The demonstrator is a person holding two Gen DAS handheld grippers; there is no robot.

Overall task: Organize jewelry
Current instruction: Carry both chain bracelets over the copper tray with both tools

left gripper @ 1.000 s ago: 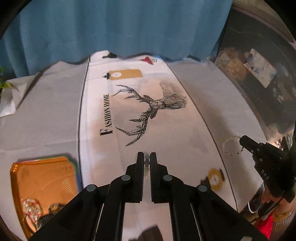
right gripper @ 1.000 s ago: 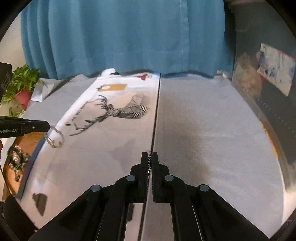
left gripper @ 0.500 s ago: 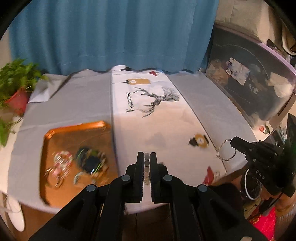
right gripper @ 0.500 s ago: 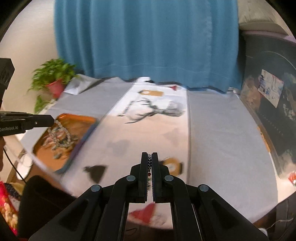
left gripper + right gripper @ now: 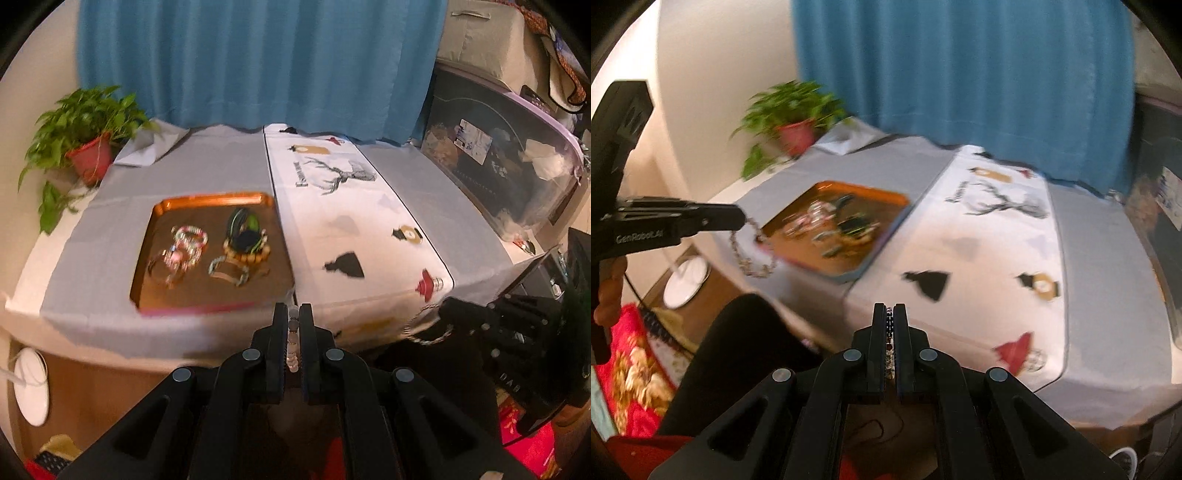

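My left gripper (image 5: 293, 308) is shut on a pale beaded bracelet (image 5: 293, 332) and hangs just off the table's front edge, in front of the orange tray (image 5: 207, 197). Several bracelets lie in that tray. In the right wrist view the left gripper (image 5: 740, 218) shows at the left, its bracelet (image 5: 753, 266) dangling as a loop before the tray (image 5: 864, 188). My right gripper (image 5: 890, 308) is shut on a dark beaded bracelet (image 5: 889, 328), also off the front edge. In the left wrist view it (image 5: 445, 306) sits at the right with its bracelet (image 5: 424, 332) hanging.
A white runner (image 5: 351, 221) with a deer print covers the grey tablecloth's middle. A potted plant (image 5: 88, 147) stands at the back left before a blue curtain (image 5: 258, 55). A dark plastic bin (image 5: 498, 166) is on the right. A person's dark-clad leg (image 5: 738, 350) is below.
Both grippers have drawn back from over the runner to beyond the table's front edge and risen a little, each still shut on its bracelet. The whole tray has come into view.
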